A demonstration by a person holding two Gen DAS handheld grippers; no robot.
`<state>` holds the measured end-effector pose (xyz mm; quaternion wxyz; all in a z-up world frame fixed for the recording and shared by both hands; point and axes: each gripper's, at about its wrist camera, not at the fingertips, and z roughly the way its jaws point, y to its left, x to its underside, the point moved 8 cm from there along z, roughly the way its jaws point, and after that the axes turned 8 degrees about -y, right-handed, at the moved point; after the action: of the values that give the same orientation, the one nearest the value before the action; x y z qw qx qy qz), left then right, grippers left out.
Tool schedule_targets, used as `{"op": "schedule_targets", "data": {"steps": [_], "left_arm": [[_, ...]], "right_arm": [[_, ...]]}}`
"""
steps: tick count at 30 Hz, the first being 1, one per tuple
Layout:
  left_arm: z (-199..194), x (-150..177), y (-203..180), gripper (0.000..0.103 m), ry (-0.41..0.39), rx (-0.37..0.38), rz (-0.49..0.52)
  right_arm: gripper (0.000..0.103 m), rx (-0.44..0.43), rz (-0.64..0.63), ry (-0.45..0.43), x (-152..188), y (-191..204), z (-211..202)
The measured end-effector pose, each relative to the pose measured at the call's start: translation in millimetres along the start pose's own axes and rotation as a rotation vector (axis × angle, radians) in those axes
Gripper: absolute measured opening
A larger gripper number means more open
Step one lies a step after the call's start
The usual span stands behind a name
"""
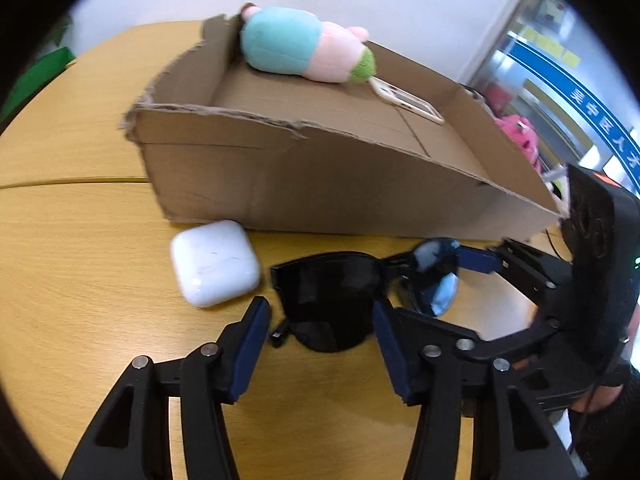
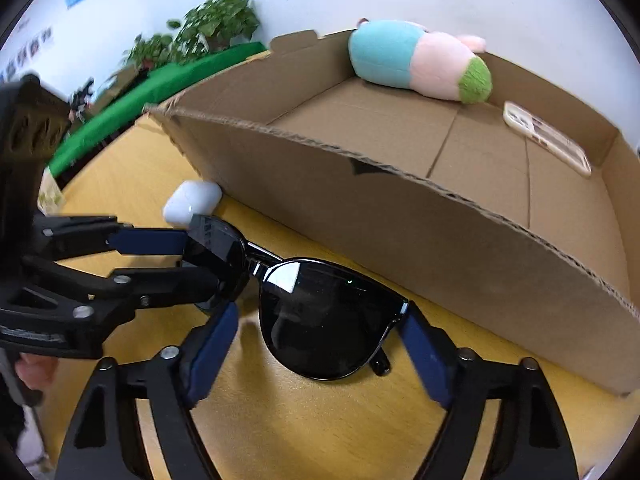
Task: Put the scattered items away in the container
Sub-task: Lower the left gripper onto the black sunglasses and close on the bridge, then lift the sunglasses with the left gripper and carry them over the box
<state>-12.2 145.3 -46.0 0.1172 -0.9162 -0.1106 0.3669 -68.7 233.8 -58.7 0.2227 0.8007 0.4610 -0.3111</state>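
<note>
Black sunglasses [image 1: 332, 304] [image 2: 324, 316] lie on the wooden table just in front of the cardboard box [image 1: 320, 184] [image 2: 400, 216]. My left gripper [image 1: 320, 312] is open with one lens between its fingers. My right gripper [image 2: 320, 316] is open around the other lens; it also shows in the left wrist view [image 1: 460, 280]. The left gripper appears in the right wrist view [image 2: 208, 256]. A white earbud case [image 1: 214, 262] [image 2: 192, 200] rests left of the glasses against the box. Inside the box lie a plush toy [image 1: 304, 46] [image 2: 420, 60] and a phone [image 1: 408, 102] [image 2: 548, 138].
The yellow wooden table [image 1: 80, 280] [image 2: 320, 420] extends left and toward me. A green cloth [image 2: 132, 108] and potted plants [image 2: 216, 20] stand behind the table at the left. Pink items [image 1: 516, 132] sit beyond the box on the right.
</note>
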Motion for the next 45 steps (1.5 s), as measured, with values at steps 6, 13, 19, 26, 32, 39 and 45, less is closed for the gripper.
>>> {"op": "schedule_targets", "data": {"steps": [6, 13, 19, 26, 32, 39, 45], "left_arm": [[2, 0, -5, 0.052, 0.007, -0.002, 0.021], [4, 2, -14, 0.055, 0.020, 0.025, 0.008], [5, 5, -25, 0.057, 0.033, 0.045, -0.019], [4, 1, -32, 0.054, 0.031, 0.035, -0.041], [-22, -21, -44, 0.046, -0.038, 0.035, -0.009], [-69, -71, -67, 0.046, -0.180, 0.042, 0.057], [-99, -130, -82, 0.047, -0.287, 0.013, 0.147]], "right_arm": [[0.069, 0.026, 0.004, -0.011, 2, -5, -2], [0.068, 0.054, 0.009, -0.023, 12, -8, -12], [0.062, 0.065, 0.046, -0.041, 26, -10, -30], [0.061, 0.075, 0.067, -0.047, 29, -15, -35], [0.061, 0.084, 0.087, -0.120, 16, -18, -57], [0.061, 0.117, 0.074, -0.278, -35, -15, -109], [0.061, 0.142, 0.041, -0.369, -93, -21, -134]]}}
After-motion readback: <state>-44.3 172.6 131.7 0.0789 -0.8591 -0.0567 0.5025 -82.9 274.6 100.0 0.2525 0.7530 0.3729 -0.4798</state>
